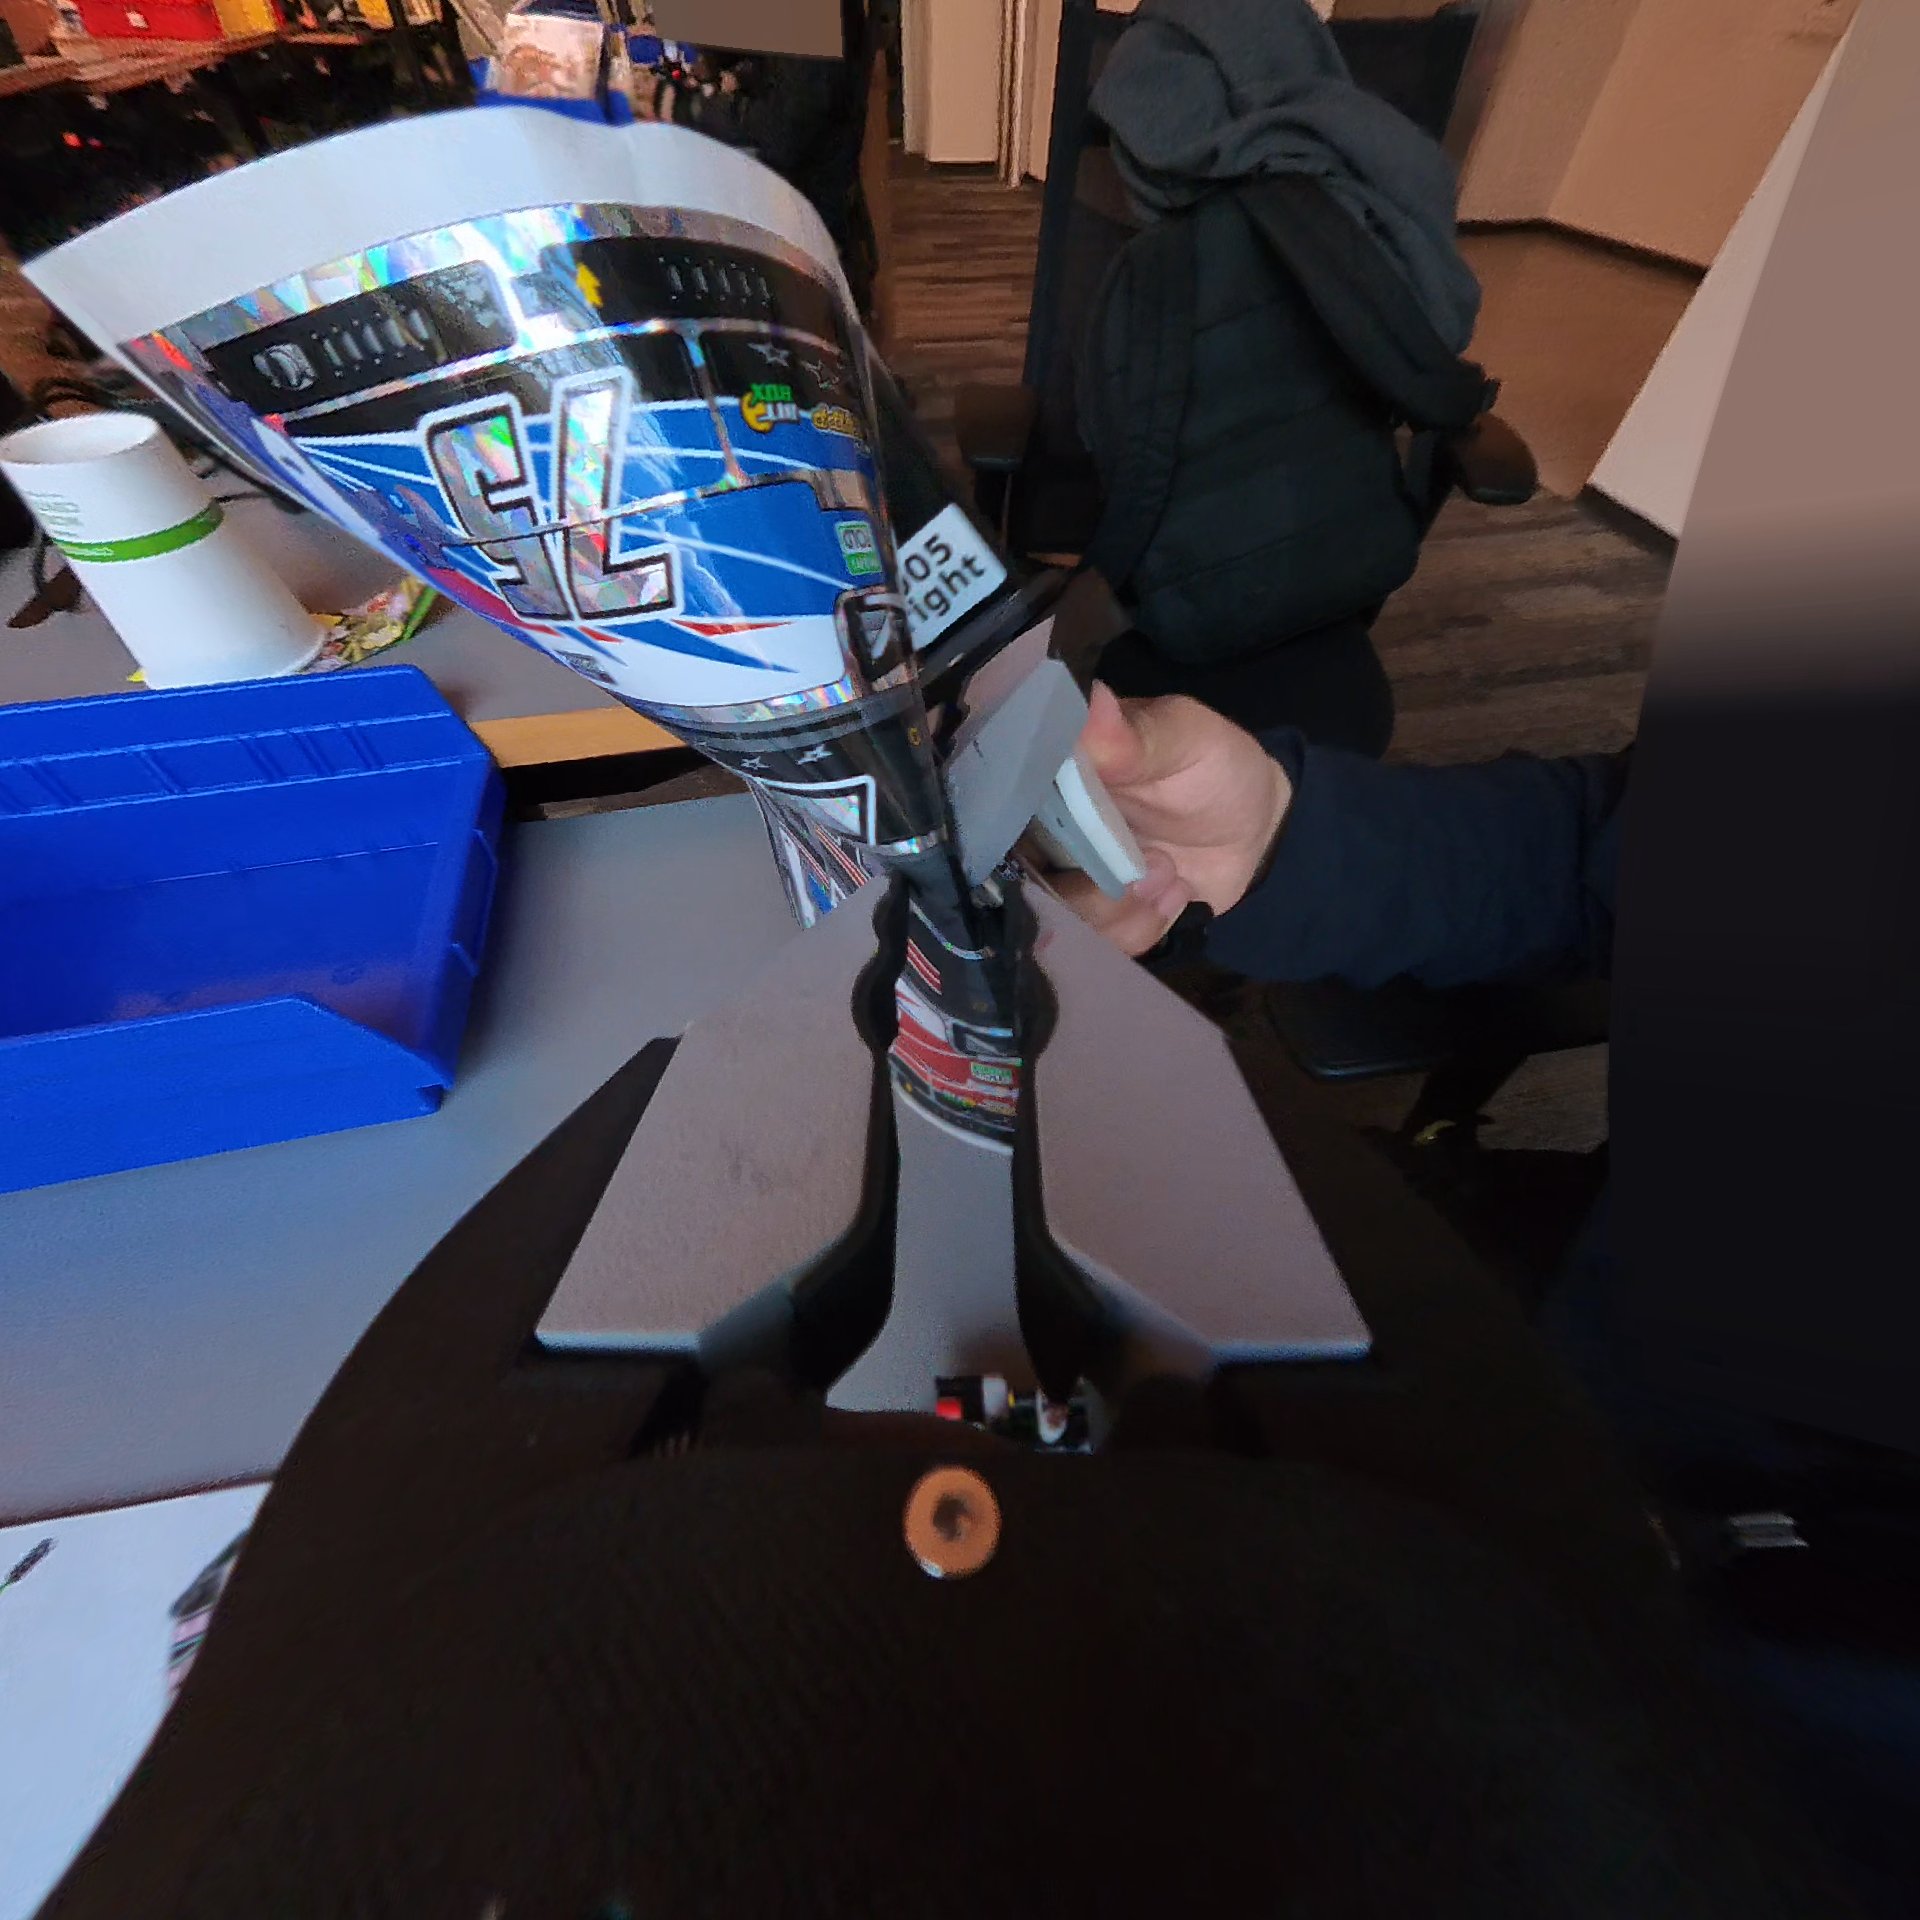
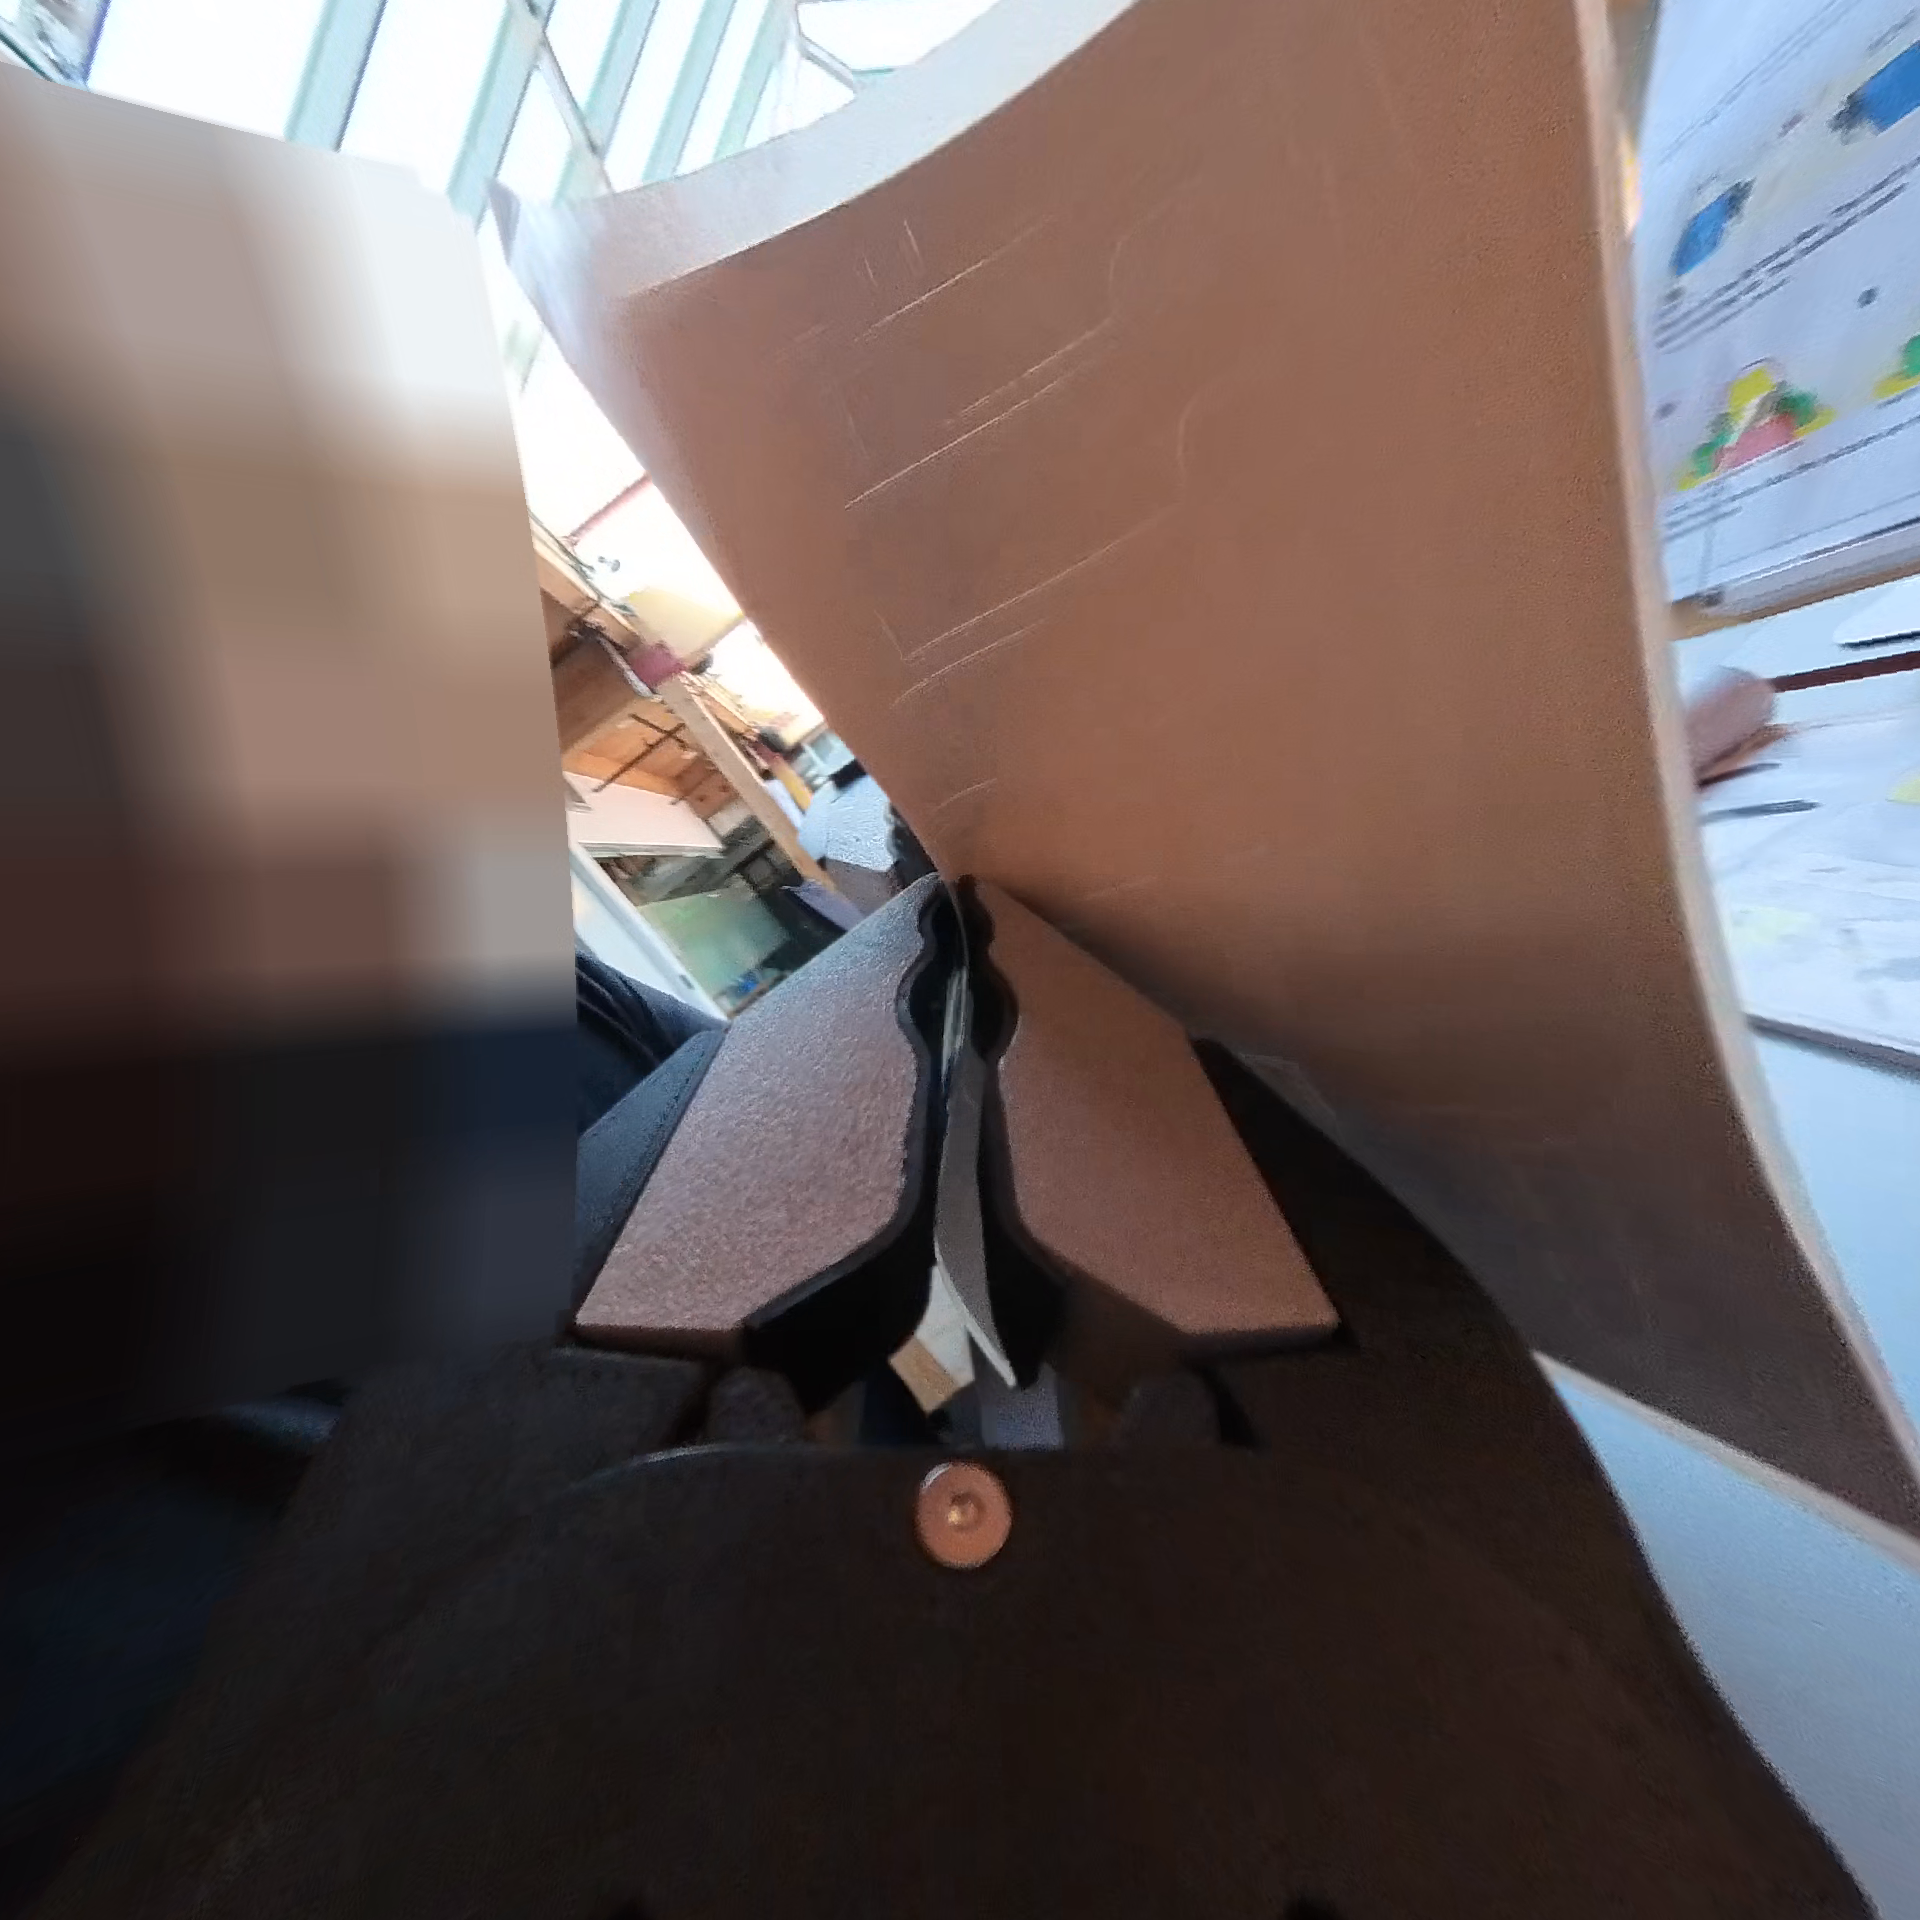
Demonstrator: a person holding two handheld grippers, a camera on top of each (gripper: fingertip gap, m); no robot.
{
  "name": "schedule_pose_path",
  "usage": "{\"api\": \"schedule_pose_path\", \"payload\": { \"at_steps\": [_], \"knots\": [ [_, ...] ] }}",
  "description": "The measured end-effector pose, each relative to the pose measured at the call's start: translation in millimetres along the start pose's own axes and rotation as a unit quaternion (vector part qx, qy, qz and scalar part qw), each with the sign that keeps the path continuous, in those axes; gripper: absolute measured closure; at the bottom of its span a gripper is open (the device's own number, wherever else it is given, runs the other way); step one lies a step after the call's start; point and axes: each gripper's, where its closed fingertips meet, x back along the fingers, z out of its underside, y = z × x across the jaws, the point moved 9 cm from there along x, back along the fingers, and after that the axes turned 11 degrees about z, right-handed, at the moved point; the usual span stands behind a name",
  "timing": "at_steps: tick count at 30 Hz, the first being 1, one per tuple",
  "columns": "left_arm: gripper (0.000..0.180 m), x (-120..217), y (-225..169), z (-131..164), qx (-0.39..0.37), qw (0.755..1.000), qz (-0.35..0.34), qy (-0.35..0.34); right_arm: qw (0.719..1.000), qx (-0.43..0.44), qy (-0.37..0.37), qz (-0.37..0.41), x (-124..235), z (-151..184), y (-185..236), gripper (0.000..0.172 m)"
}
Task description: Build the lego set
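Note:
A glossy holographic sticker sheet (image 1: 582, 488) with blue, white and black racing graphics curls up over the grey table (image 1: 623, 987). Its lower end, printed with a red car, is bent between my left gripper's (image 1: 956, 914) pads, which press on it from both sides. My right gripper (image 1: 1003, 790), held by a hand (image 1: 1184, 800), pinches the same sheet just beyond my left fingertips. In the right wrist view my right gripper (image 2: 961, 904) is shut on the sheet's edge. The sheet's plain back (image 2: 1247, 520) rises in front of that camera.
A blue plastic bin (image 1: 208, 883) and an upturned white paper cup (image 1: 156, 551) stand at the left. A dark backpack and jacket (image 1: 1278, 364) hang on a chair behind. A printed sheet (image 1: 62, 1662) lies at the near left. Papers (image 2: 1787, 312) lie at the right.

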Motion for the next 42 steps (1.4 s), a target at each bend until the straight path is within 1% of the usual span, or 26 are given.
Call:
{"api": "schedule_pose_path", "payload": {
  "at_steps": [4,9,12,14,17,20,24,27,29,32,34,37,40,42],
  "knots": [
    [0.167,0,-2,-1,-0.031,0.999,-0.030,0.018,0.999,0.035,-0.002,0.039,0,-1,3,0.172],
    [0.175,6,-2,-5,-0.057,0.996,-0.067,0.019,0.996,0.056,-0.014,0.072,3,-4,4,0.172],
    [0.174,6,-2,-5,-0.053,0.996,-0.065,0.019,0.996,0.044,-0.023,0.067,6,-5,3,0.172],
    [0.170,5,-2,-4,-0.053,0.997,-0.061,0.021,0.996,0.042,-0.026,0.077,6,-5,1,0.172],
    [0.172,2,-6,-7,-0.057,0.997,-0.048,0.009,0.995,0.046,-0.016,0.084,3,-3,0,0.172],
    [0.164,3,-4,-5,-0.052,0.996,-0.068,0.023,0.994,0.053,-0.014,0.092,2,-2,0,0.172],
    [0.157,13,-2,-8,-0.042,0.994,-0.093,0.025,0.994,0.053,-0.021,0.093,4,-3,0,0.172],
    [0.149,15,-1,-6,-0.025,0.993,-0.107,0.050,0.993,0.061,-0.024,0.096,4,-4,2,0.172],
    [0.147,11,-2,-4,-0.022,0.992,-0.107,0.061,0.993,0.066,-0.022,0.092,2,-3,3,0.172],
    [0.148,6,-2,-2,-0.020,0.994,-0.091,0.063,0.994,0.070,-0.020,0.085,0,-1,5,0.172],
    [0.154,5,-2,-1,-0.018,0.996,-0.070,0.055,0.994,0.069,-0.020,0.077,-1,-1,6,0.172],
    [0.164,7,-4,-3,-0.005,0.999,-0.025,0.020,0.997,0.054,-0.019,0.048,-1,0,6,0.172],
    [0.169,9,1,-1,0.013,1.000,0.001,0.000,0.997,0.056,-0.016,0.043,-2,1,5,0.172],
    [0.165,10,2,1,0.032,0.999,0.031,-0.013,0.998,0.058,-0.015,0.036,-2,2,5,0.172]
  ]
}}
